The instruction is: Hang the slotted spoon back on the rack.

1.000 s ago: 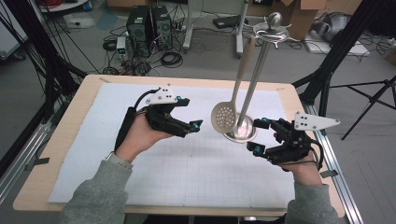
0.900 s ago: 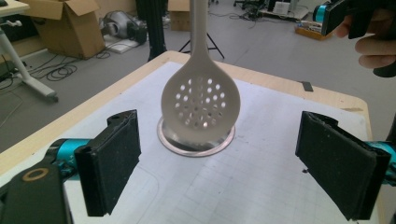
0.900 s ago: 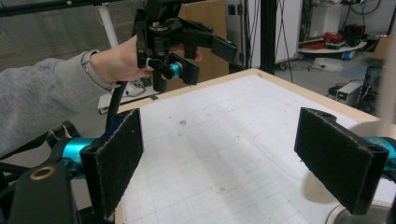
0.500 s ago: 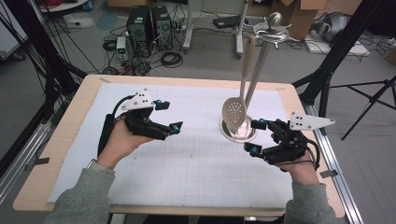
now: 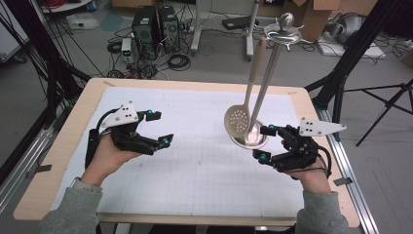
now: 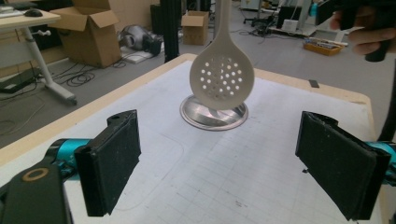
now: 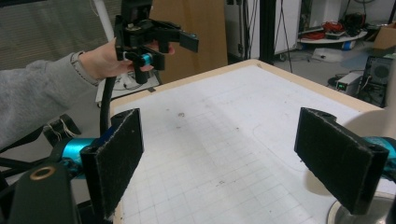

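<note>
Even, soft indoor light; faint shadows on the table; high view slightly grainy; gripper views fairly sharp

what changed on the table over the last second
The left tool drew back toward the table's left side and a little nearer the person, away from the slotted spoon hanging on the metal stand. Its jaws remained open and empty. The right tool stayed beside the stand's base, open, and the spoon and stand did not shift.
</note>
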### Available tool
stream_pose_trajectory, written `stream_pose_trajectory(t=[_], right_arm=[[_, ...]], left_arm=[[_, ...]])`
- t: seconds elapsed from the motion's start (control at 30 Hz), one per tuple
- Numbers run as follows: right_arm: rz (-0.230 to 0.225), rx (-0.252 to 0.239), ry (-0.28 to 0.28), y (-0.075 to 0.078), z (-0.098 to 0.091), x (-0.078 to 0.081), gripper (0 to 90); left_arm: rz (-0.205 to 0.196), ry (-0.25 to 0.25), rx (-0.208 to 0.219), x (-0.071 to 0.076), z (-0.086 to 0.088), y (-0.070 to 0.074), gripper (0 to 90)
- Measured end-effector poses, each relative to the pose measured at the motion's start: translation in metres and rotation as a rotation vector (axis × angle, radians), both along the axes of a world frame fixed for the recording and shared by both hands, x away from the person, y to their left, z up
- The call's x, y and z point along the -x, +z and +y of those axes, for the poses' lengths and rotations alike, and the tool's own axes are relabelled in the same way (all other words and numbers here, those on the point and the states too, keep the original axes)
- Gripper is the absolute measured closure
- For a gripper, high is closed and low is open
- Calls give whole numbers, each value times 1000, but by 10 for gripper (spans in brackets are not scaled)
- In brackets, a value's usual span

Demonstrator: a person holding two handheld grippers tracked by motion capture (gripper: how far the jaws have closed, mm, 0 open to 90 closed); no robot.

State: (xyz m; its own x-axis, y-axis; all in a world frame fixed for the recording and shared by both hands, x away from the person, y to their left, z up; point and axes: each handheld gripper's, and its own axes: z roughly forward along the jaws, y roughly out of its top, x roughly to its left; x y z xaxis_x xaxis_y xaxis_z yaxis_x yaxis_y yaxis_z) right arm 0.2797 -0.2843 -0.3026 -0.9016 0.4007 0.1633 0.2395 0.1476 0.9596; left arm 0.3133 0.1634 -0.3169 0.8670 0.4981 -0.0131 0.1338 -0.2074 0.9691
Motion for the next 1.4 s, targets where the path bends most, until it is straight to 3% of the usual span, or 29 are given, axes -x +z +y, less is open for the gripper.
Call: stream_pose_trajectory(t=[0.2, 0.33, 0.57, 0.87, 1.17, 1.23, 1.4], right_arm=[[0, 9, 0, -1, 2, 0, 144], [2, 10, -9, -2, 2, -1, 144], [-4, 14, -12, -3, 3, -2, 144], [-2, 13, -25, -5, 3, -4, 144], [-14, 9, -31, -5, 2, -3, 144], [-18, 0, -39, -5, 0, -3, 144], [-24, -7, -53, -6, -4, -3, 144]], left_arm=[[-14, 21, 19, 8, 14, -4, 145], [-15, 64, 19, 12, 23, -12, 149], [-4, 87, 80, 17, 45, -21, 147], [-23, 89, 138, 28, 64, -18, 142], [-41, 97, 121, 37, 76, -19, 142], [-42, 115, 101, 37, 79, -19, 142], [-44, 156, 103, 40, 91, -21, 142]])
